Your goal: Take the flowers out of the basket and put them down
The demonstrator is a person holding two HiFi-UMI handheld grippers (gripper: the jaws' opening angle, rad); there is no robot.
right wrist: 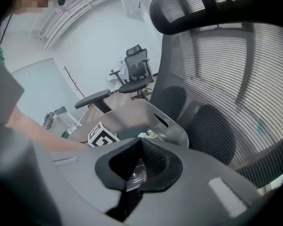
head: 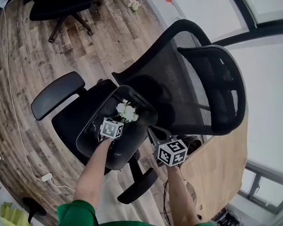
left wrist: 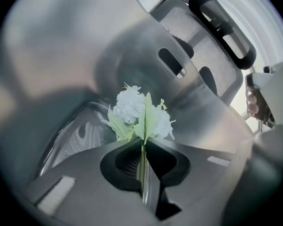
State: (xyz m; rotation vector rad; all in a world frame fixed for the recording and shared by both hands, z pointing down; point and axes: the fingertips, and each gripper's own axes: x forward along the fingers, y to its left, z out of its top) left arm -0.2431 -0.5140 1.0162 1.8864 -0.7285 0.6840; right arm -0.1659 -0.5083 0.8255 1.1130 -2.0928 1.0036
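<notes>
White flowers point(head: 127, 111) with pale green leaves stand in a dark plastic basket point(head: 90, 128) that rests on an office chair's seat. My left gripper point(head: 119, 120) reaches into the basket and is shut on the flower stem; in the left gripper view the stem runs between the closed jaws point(left wrist: 142, 146) and the blooms point(left wrist: 132, 105) rise just beyond, against the basket's slotted wall point(left wrist: 198, 86). My right gripper point(head: 153, 136) sits at the basket's right rim with its jaws point(right wrist: 141, 141) closed. The right gripper view shows the basket point(right wrist: 132, 113) and flowers point(right wrist: 150, 135) just ahead.
The black mesh chair back point(head: 203, 79) rises right behind the basket, with an armrest point(head: 56, 94) to the left. A second chair point(head: 61, 4) and another white flower point(head: 133, 4) are on the wooden floor beyond. A wooden table point(head: 224, 171) lies to the right.
</notes>
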